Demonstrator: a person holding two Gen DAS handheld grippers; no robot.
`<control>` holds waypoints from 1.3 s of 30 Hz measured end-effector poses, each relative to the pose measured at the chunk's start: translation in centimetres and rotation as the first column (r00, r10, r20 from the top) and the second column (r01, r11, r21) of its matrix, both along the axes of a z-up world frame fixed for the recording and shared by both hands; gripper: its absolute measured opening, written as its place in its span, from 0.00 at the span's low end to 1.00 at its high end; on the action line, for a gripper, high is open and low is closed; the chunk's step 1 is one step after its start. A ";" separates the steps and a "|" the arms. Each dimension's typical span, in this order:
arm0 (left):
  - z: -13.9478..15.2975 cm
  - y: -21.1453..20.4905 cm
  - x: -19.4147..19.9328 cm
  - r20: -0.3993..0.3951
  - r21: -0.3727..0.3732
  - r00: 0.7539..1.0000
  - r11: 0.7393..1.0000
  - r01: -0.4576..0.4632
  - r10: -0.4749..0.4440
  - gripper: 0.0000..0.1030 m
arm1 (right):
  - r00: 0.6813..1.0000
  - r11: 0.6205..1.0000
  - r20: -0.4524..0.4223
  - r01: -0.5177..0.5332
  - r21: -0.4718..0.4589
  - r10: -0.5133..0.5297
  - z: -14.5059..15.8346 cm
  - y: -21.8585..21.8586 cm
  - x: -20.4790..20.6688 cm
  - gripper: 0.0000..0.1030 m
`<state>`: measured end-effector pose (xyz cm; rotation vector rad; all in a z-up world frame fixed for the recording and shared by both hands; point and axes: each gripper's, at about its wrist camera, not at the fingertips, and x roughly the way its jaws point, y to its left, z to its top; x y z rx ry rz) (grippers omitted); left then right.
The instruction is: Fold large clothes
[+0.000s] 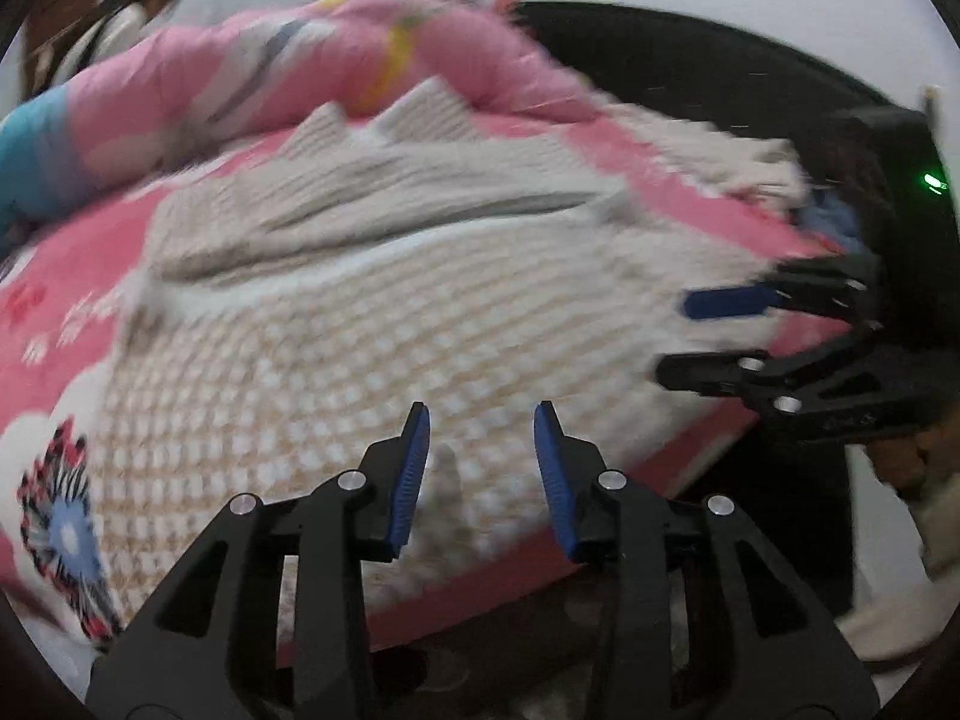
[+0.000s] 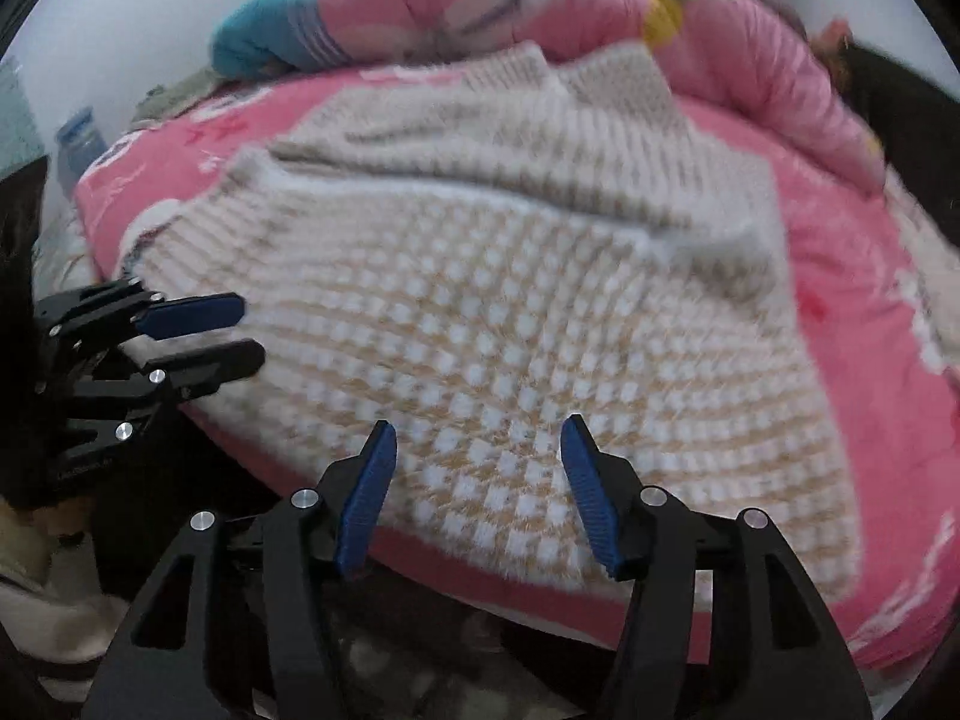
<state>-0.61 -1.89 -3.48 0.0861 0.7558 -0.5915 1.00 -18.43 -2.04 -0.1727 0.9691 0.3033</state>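
A cream and beige knitted sweater [image 1: 360, 324] lies spread on a pink bed cover [image 1: 66, 300], with a sleeve folded across its upper part. It also shows in the right wrist view [image 2: 510, 312]. My left gripper [image 1: 480, 414] is open and empty, just above the sweater's near hem. My right gripper [image 2: 477, 426] is open and empty over the hem too. The right gripper [image 1: 672, 336] appears at the sweater's right edge in the left wrist view. The left gripper [image 2: 252, 330] appears at its left edge in the right wrist view.
A rolled pink quilt [image 1: 288, 60] with a blue end lies along the far side of the bed; it also shows in the right wrist view [image 2: 480, 0]. A person with long dark hair [image 1: 132, 6] stands at the far left. The bed's near edge [image 2: 480, 570] drops to a dark floor.
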 end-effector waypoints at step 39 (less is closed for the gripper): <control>0.4 4.8 7.9 -0.141 -0.125 0.978 0.977 -0.174 0.156 0.74 | 0.995 0.974 -0.007 0.103 0.204 -0.103 -0.7 -1.9 7.0 0.61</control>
